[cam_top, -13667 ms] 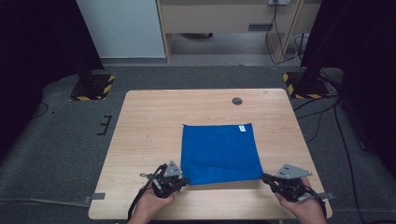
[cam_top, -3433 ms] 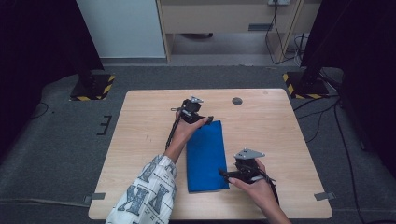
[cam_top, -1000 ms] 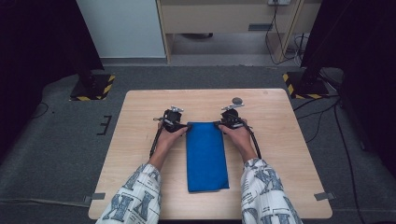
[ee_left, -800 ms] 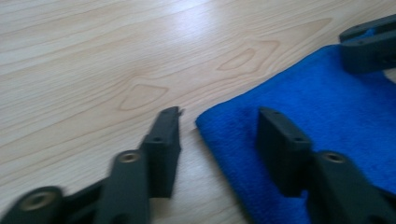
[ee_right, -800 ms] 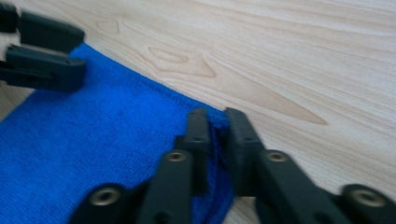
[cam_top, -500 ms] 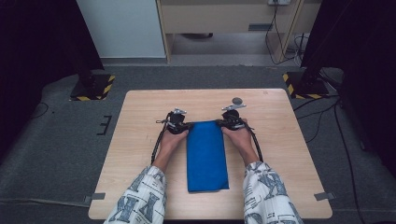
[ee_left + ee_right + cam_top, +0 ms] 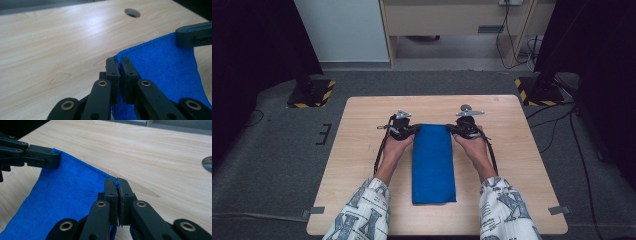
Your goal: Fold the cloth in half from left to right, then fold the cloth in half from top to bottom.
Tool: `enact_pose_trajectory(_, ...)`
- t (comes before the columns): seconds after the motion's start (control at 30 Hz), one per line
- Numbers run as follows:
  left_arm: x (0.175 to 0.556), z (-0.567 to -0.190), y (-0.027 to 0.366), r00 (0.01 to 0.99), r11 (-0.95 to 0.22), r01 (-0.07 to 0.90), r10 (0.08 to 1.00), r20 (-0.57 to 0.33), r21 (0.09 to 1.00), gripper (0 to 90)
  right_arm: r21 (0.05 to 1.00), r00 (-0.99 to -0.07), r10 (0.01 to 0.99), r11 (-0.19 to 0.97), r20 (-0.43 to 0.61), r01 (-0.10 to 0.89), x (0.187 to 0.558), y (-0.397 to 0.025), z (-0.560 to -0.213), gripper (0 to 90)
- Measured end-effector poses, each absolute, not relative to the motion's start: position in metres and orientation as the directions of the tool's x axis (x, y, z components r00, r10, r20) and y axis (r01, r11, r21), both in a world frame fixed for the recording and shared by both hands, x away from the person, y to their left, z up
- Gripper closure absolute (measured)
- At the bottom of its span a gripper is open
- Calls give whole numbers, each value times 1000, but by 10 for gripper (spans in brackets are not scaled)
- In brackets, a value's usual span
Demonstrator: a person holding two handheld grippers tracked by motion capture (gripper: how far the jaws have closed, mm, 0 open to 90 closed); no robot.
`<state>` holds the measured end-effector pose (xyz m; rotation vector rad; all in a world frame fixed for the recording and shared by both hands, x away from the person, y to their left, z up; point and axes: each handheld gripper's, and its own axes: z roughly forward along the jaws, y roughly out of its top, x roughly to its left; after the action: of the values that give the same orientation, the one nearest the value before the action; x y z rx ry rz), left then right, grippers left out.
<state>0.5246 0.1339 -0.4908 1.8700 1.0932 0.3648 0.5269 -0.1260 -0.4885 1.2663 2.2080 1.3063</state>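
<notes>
Gripping the blue cloth (image 7: 433, 162) at its two far corners, the left gripper (image 7: 119, 65) and right gripper (image 7: 115, 184) are clamped on the hem. The cloth is light, limp terry, lying folded on the table (image 7: 362, 150); expect sag between the fingers. Layer count inside each pinch is unclear.

Probably a lab: hazard-striped stand bases (image 7: 310, 93), floor cables (image 7: 557, 132).

We see a blue terry cloth (image 7: 433, 162) folded into a long narrow strip, lying lengthwise on the desk (image 7: 362, 150), far corners pinched.
</notes>
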Motion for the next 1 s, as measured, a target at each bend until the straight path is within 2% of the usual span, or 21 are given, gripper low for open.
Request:
enact_pose_trajectory(0.53, 524, -465, 133, 579, -179, 490, 799, -165, 853, 856, 855, -579, 793, 155, 191, 495, 524, -134, -469, 879)
enact_pose_trajectory(1.0, 521, -459, 139, 581, -184, 472, 801, -146, 862, 858, 868, -598, 782, 164, 174, 468, 522, -130, -459, 878)
